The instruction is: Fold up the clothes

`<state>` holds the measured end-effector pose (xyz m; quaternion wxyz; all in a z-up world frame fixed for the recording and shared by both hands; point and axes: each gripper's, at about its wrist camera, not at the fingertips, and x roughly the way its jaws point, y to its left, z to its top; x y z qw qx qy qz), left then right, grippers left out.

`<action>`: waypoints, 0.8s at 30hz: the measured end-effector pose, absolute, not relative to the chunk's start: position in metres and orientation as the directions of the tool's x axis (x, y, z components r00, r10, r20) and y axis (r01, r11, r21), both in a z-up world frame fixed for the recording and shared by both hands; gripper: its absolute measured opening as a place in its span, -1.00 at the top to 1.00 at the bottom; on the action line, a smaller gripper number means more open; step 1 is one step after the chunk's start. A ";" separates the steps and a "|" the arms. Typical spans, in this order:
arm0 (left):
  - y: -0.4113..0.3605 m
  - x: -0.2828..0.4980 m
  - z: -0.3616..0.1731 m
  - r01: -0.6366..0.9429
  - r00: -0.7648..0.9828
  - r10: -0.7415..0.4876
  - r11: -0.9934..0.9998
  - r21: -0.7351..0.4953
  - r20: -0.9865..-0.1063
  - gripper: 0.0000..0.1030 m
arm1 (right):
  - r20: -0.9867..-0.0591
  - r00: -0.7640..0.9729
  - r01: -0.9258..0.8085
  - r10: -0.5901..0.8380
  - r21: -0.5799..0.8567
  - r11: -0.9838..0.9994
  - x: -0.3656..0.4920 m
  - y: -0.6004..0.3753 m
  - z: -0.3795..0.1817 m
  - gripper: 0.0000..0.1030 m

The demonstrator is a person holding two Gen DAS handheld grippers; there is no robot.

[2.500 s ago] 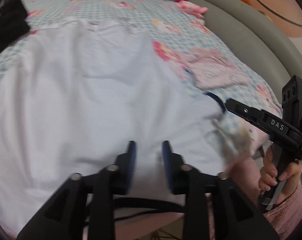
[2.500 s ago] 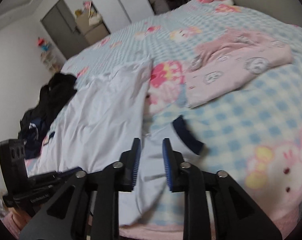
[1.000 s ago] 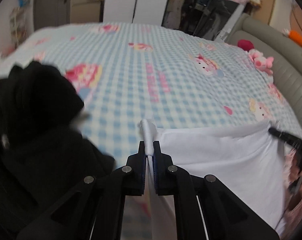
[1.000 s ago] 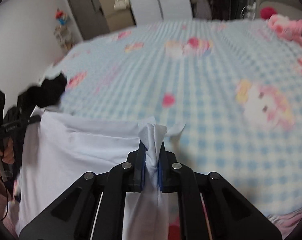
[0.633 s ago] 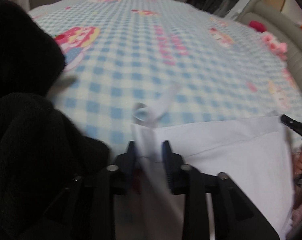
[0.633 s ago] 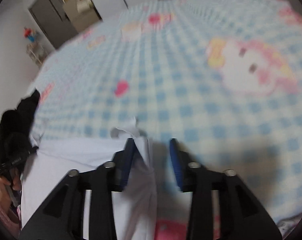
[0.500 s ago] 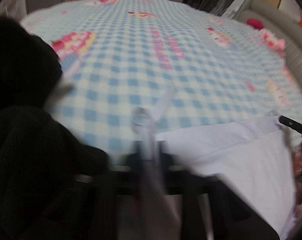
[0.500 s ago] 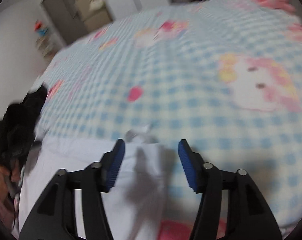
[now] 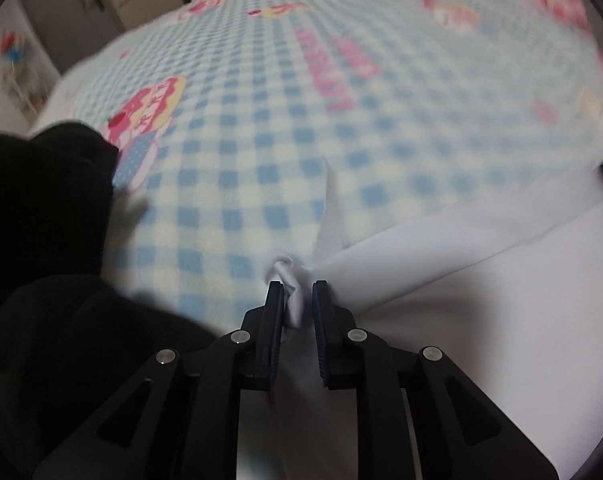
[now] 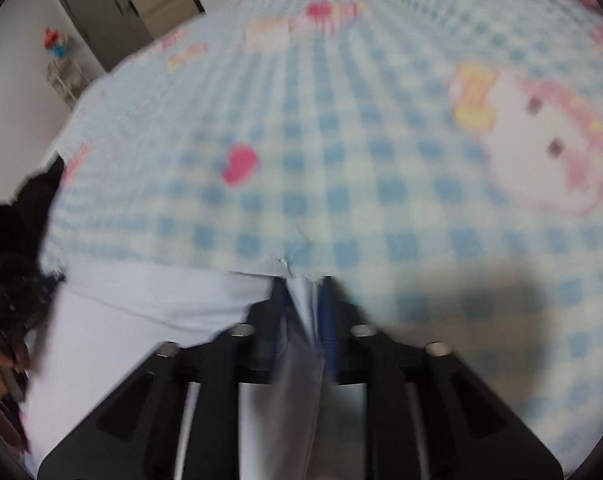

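I see a bed covered with a blue-and-white checked blanket (image 9: 381, 120) printed with pink cartoon figures, and a white garment (image 9: 481, 280) lying across its near edge.

In the left wrist view, my left gripper (image 9: 294, 296) points steeply down at the garment's corner. A small bunched knot of white cloth sits between its two blue-padded fingers (image 9: 275, 308). The jaws are opening; a narrow gap shows on either side of the bunch, so the pads do not seem to press on it. From that corner the garment spreads to the right across the blanket, with one thin fold standing up above the bunch. A pile of black clothing (image 9: 41, 220) fills the left side of this view, just beside the garment's corner.

In the right wrist view, my right gripper (image 10: 303, 300) is blurred. A strip of the white garment (image 10: 149, 304) runs up between its fingers, and the jaws are closing on it; I cannot tell whether the pads touch the cloth yet. The garment stretches left from here to the other gripper, seen dark and small at the left edge, with a hand (image 10: 1, 380) on its handle.
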<state>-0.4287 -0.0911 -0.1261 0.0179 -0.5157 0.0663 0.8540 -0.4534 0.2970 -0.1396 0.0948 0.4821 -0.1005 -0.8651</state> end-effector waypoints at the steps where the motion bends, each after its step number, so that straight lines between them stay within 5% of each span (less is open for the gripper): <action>1: -0.093 -0.422 -0.110 -0.101 -0.499 -0.020 -0.992 0.081 -0.866 0.67 | -0.793 -0.543 0.080 -0.275 0.277 -0.957 -0.449 0.301 -0.124 0.33; 5: -0.082 -0.378 -0.063 -0.197 -0.525 0.166 -0.978 -0.070 -0.834 0.37 | -0.765 -0.581 0.115 -0.278 0.262 -0.958 -0.406 0.304 -0.068 0.33; 11: 0.002 -0.330 -0.075 -0.379 -0.427 0.330 -0.910 -0.165 -0.842 0.37 | -0.842 -0.475 0.235 -0.255 0.158 -0.959 -0.328 0.260 -0.071 0.37; 16: -0.005 -0.341 -0.136 -0.266 -0.408 0.166 -0.962 -0.057 -0.898 0.39 | -0.924 -0.336 0.206 -0.184 0.119 -0.971 -0.326 0.257 -0.144 0.54; 19: -0.069 -0.364 -0.135 -0.042 -0.470 0.098 -0.995 -0.089 -0.877 0.64 | -0.913 -0.369 0.132 -0.171 0.131 -0.983 -0.333 0.276 -0.147 0.79; 21: -0.098 -0.375 -0.124 0.046 -0.518 0.069 -0.993 -0.109 -0.852 0.65 | -0.879 -0.453 0.117 -0.150 0.109 -0.987 -0.338 0.280 -0.127 0.67; 24: -0.101 -0.397 -0.128 -0.051 -0.467 0.188 -0.981 -0.186 -0.864 0.64 | -0.862 -0.471 0.225 -0.188 0.089 -0.970 -0.354 0.255 -0.114 0.60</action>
